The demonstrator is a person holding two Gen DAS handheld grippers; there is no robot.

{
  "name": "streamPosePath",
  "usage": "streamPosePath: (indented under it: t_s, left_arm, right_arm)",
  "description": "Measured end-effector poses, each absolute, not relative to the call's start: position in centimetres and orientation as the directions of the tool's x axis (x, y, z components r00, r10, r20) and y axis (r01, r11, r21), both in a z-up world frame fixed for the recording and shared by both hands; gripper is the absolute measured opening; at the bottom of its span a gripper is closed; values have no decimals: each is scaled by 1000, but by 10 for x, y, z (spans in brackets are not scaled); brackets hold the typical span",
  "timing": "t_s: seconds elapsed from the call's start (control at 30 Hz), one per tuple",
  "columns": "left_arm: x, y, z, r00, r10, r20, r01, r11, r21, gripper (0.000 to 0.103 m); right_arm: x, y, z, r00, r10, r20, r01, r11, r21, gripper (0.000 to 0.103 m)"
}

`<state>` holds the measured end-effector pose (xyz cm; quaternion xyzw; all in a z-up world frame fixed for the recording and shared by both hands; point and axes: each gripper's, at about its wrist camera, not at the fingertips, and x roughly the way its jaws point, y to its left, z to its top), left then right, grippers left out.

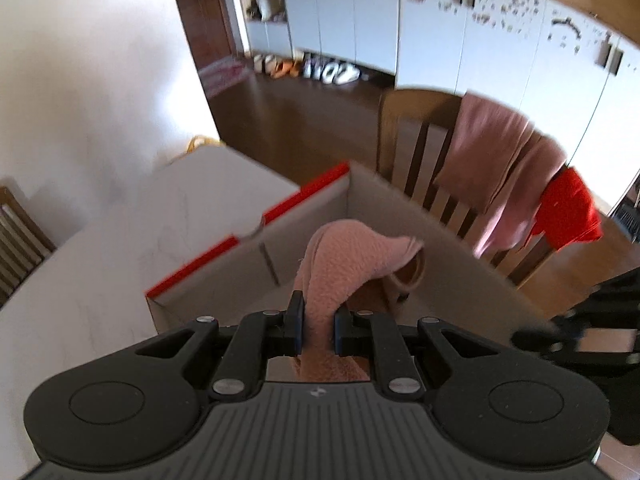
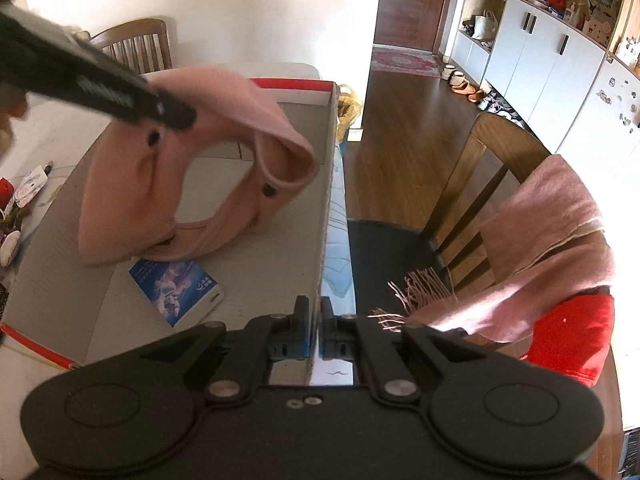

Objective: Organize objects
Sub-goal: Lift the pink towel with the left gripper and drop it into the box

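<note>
Lowering the pink garment [image 2: 192,168] pinched in my left gripper [image 1: 319,320] into the cardboard box [image 2: 280,240], whose wall my right gripper [image 2: 315,320] clamps, I judge releasing comes next.

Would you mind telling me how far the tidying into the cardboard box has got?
Done: a blue card already lies on the floor of the cardboard box. In hand: the left gripper holds a pink hat over the box, while the right gripper pinches the box wall. Left: releasing the hat; small items remain on the table beside the box.
</note>
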<state>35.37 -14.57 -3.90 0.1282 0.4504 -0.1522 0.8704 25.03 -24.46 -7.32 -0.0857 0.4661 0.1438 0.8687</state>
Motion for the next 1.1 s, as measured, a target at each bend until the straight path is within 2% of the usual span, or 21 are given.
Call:
streamPosePath:
  t_s: [0.37,0.7,0.77,0.8,0.87,0.9,0.93,1.1]
  left_arm:
    - [366,-139,-95,429,-88,-899,381,920,92,13]
    - [369,-131,-107,378,-81,-922,388,918,78,14]
    - [366,-128,-103,387,-91,-917,385,920,71,18]
    - [365,-126,-102,391,-95,-916,386,920,69,26]
    - [360,-123,-97,395,-118,-911,391,919,50,46]
    - [358,-121,-94,401,-128,-907,392,919,44,65]
    - [355,-120,-91,414,-135,-900,392,919,42,74]
    - [338,-110,-73,445,-173,-878,384,923,13,75]
  right_arm:
    - [249,-246,-72,522,173,-835,-324,946,-6,4]
    - [250,-246,-73,519,171,-838,-320,947,-5,4]
    - [250,-246,-73,518,169,-838,-320,947,-6,4]
    - [250,-246,-73,518,168,-839,-320,947,-8,4]
    - [250,-246,-74,518,166,-839,-321,947,-11,4]
    - [250,-246,-74,519,166,-839,-321,947,-12,4]
    - [250,-246,-74,518,165,-839,-321,947,-12,4]
    - [251,-246,-74,519,160,-840,-323,946,-19,3]
